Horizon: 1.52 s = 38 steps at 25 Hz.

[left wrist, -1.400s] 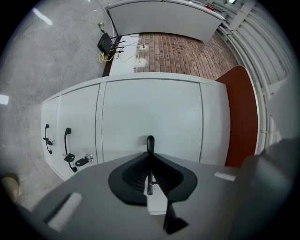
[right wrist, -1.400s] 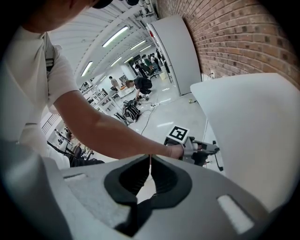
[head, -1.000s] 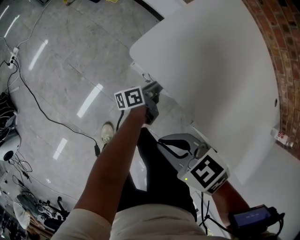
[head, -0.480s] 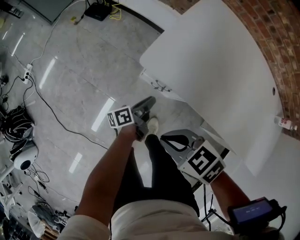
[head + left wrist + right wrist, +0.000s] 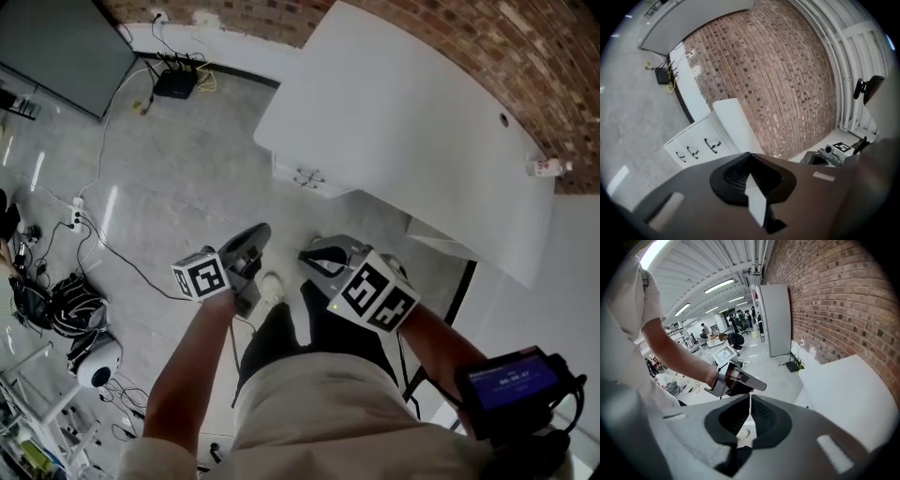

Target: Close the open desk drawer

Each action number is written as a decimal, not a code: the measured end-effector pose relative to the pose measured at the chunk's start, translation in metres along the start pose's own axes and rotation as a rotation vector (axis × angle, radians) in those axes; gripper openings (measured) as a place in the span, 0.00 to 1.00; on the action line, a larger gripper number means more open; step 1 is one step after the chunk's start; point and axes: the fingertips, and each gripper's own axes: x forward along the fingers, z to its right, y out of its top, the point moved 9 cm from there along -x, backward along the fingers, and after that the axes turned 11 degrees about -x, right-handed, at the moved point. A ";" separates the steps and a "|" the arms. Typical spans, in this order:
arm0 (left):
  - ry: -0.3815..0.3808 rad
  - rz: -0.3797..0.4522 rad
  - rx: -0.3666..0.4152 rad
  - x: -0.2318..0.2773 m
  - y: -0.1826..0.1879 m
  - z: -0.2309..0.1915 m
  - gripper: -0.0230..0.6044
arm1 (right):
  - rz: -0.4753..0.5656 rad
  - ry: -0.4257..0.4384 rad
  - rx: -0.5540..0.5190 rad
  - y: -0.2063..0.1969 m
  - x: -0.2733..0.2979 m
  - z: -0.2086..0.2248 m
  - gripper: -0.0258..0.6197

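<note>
Since a second ago the left tool point(image 5: 255, 236) has come away from the table point(image 5: 403, 122), and both tools are now drawn back toward the body. Its jaws are pressed together on nothing. The right tool point(image 5: 314, 255) is likewise closed and empty. The drawer unit point(image 5: 696, 146) sits under the table's near edge, and its three handled fronts look flush, so the drawer seems already shut. If one front stands proud, a flat push with closed jaws, square beside the handle, should seat it. Cables point(image 5: 103, 244) trail across the floor at left, well clear of the path to the unit.
</note>
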 end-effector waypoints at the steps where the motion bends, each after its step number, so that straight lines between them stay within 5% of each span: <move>1: -0.006 -0.009 0.041 -0.005 0.002 0.017 0.04 | 0.011 -0.008 -0.003 0.002 -0.005 -0.002 0.06; 7: -0.086 -0.054 0.191 -0.051 -0.014 0.117 0.04 | 0.046 -0.074 -0.042 0.029 -0.048 -0.053 0.06; 11: -0.147 -0.085 0.215 -0.069 -0.041 0.158 0.04 | 0.091 -0.120 -0.037 0.036 -0.071 -0.081 0.06; 38: -0.186 -0.065 0.198 -0.133 -0.093 0.182 0.04 | 0.069 -0.148 -0.146 0.056 -0.084 -0.143 0.06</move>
